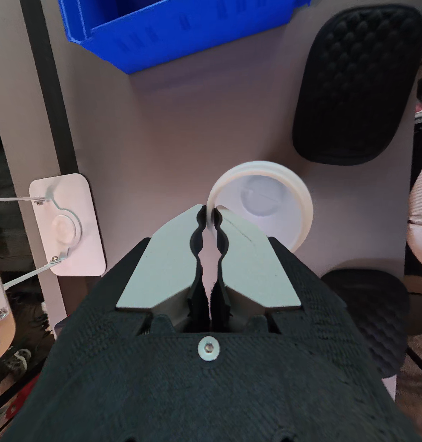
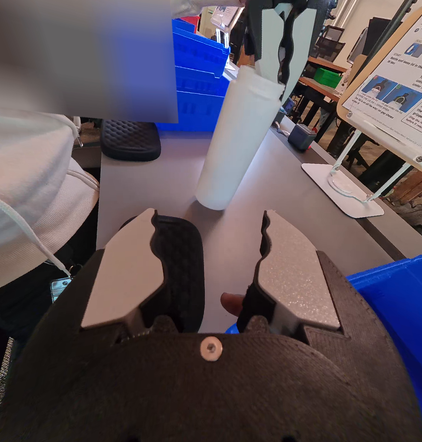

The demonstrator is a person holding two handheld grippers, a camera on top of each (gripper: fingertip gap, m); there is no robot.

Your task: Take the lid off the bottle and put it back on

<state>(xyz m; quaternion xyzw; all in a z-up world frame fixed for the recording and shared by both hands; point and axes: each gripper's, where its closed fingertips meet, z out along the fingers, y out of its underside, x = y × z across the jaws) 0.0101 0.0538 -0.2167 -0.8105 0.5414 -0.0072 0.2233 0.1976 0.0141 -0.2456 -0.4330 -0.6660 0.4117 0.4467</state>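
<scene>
A tall white plastic bottle (image 2: 233, 143) stands with its base on the grey table (image 2: 276, 227) and leans in the right wrist view. In the left wrist view I look down into its open, threaded mouth (image 1: 265, 203); no lid shows in either view. My left gripper (image 1: 210, 210) comes from above and is shut on the bottle's rim wall, one finger inside and one outside; it also shows in the right wrist view (image 2: 280, 81). My right gripper (image 2: 210, 212) is open and empty, low over the table in front of the bottle.
Blue bins stand at the back (image 1: 169, 35) (image 2: 198, 79), and another sits by my right gripper (image 2: 396, 299). Black padded rests (image 1: 355, 83) (image 1: 372, 311) lie along the table edge. An instruction board on a white stand (image 2: 343, 191) is at the right. A person's white top (image 2: 26, 179) is at the left. Some 20 cm of space lies between my two pairs of fingers.
</scene>
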